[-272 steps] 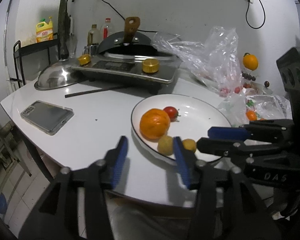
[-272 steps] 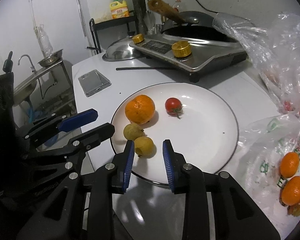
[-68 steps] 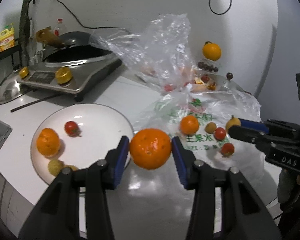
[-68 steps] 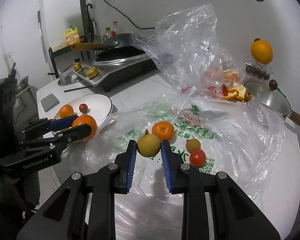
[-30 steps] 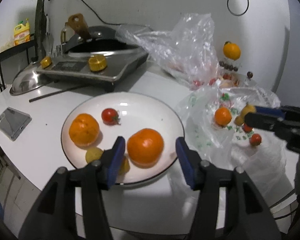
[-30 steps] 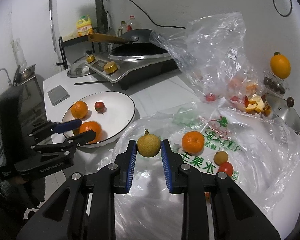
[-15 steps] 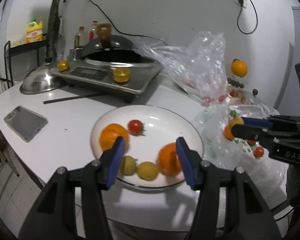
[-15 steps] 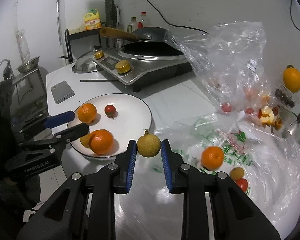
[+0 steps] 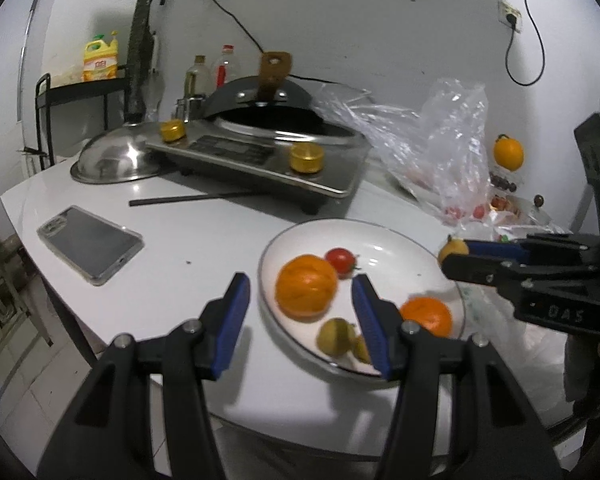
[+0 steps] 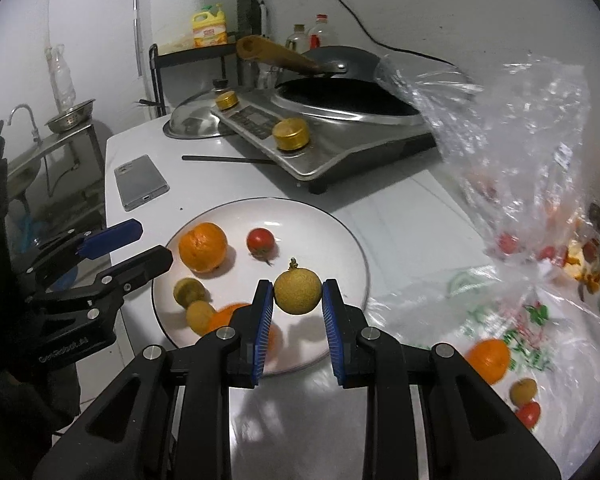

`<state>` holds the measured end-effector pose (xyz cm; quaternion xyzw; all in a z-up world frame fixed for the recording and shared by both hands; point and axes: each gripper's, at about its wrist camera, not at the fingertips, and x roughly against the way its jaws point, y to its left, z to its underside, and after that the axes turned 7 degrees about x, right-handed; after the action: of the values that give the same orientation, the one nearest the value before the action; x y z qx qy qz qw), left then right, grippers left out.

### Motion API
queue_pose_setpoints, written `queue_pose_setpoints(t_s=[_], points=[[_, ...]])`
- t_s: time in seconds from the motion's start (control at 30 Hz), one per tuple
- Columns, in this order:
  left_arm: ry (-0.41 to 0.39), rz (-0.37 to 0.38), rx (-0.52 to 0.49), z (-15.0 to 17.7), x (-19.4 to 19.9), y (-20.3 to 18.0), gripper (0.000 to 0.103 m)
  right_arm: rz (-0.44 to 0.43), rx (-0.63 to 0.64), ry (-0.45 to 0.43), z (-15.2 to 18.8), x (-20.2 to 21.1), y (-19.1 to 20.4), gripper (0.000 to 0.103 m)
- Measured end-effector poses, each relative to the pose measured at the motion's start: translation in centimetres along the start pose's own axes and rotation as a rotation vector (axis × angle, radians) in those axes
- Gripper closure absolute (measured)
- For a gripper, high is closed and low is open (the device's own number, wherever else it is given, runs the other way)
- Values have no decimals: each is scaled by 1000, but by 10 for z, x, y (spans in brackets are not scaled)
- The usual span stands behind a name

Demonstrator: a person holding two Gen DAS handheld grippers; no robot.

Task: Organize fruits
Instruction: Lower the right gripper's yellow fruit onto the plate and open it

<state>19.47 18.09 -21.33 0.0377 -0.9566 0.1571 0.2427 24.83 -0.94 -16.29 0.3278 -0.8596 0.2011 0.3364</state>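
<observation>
On the plate: two oranges, one tomato, two longans; right tool grips a third, left tool released.

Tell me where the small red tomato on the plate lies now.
The tomato lies on the white plate's far half, just right of the big orange.

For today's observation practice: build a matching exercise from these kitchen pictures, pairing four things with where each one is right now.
Things:
1. cherry tomato
2. round yellow-brown fruit
3. phone
4. steel lid

Places:
A. clamped in the right tool
B. on the white plate
C. flat on the table, left of the plate
D. beside the induction cooker

Pairs: 1-B, 2-A, 3-C, 4-D
</observation>
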Motion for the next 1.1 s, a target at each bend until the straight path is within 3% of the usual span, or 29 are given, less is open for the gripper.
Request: queue_pose_setpoints(t_s=[0.57, 1.0, 1.1], points=[[15, -41, 82, 1, -9, 47, 49, -74, 30, 84, -24, -69, 31, 76], [23, -62, 88, 0, -10, 60, 49, -36, -14, 118, -32, -93, 27, 76], [27, -62, 84, 1, -10, 57, 49, -36, -28, 120, -33, -94, 23, 71]])
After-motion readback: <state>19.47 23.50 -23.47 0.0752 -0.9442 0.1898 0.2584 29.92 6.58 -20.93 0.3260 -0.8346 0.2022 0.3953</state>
